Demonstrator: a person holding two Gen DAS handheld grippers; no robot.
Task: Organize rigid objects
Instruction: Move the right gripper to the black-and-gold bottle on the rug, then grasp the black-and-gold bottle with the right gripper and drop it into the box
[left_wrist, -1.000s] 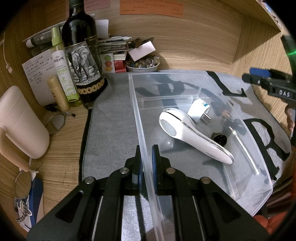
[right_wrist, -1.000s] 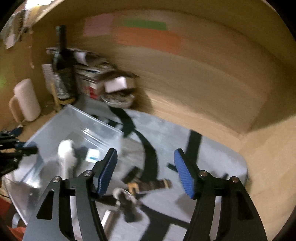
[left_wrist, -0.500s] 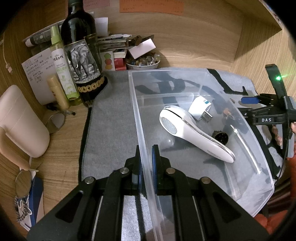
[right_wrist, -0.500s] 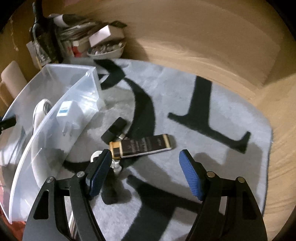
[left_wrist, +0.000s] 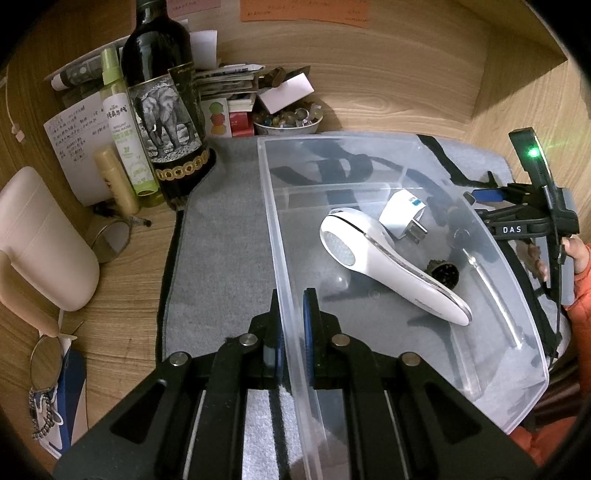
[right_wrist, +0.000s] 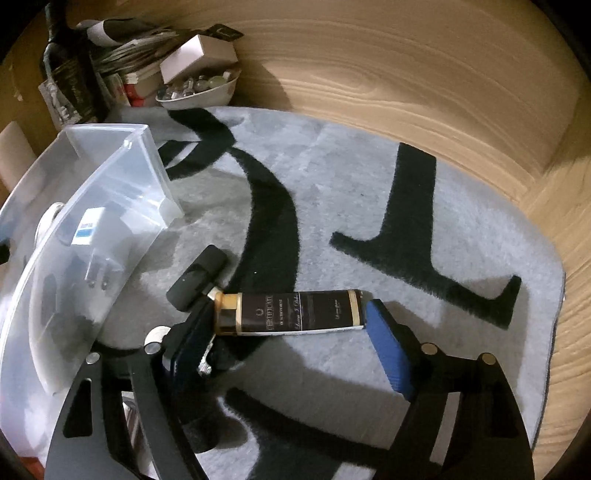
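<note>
Dark tube (right_wrist: 291, 312) lies between your right gripper's (right_wrist: 288, 332) spread, just-opening jaws, unpinched, on the grey rug (right_wrist: 369, 206) over a wooden desk. Your left gripper (left_wrist: 291, 325) stays clamped on the clear bin's (left_wrist: 369, 140) wall; only that view shows the white handheld device (left_wrist: 388, 266) inside.

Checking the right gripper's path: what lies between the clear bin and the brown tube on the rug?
In the right wrist view, a small black block lies between the clear bin and the brown tube, by the tube's cap.
</note>
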